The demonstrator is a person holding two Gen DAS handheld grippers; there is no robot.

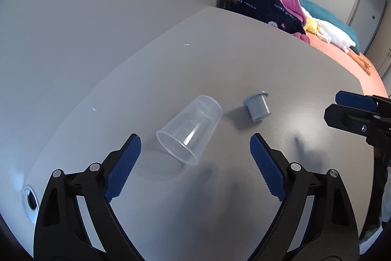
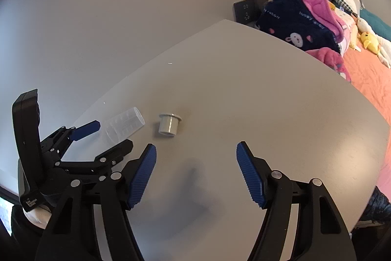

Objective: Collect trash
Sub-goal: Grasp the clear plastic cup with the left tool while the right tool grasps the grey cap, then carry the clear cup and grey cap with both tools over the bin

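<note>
Item, clear plastic cup [image 1: 189, 130]: lay on its side on the grey counter [image 1: 268, 60], mouth toward the left tool [image 1: 195, 153], just ahead of that tool's wide-spread blue pads [image 1: 123, 168], neither of which touched it. Item, small grey cap [image 1: 257, 107], possibly a capsule, since the view was too soft to tell: rested just beside the cup, apart from it. Item, right tool [image 2: 196, 169]: jaws parted with nothing between them, over bare counter near the cap; beyond the counter's far edge stood a bed [image 2: 366, 70] piled with blankets [image 2: 300, 21].
</note>
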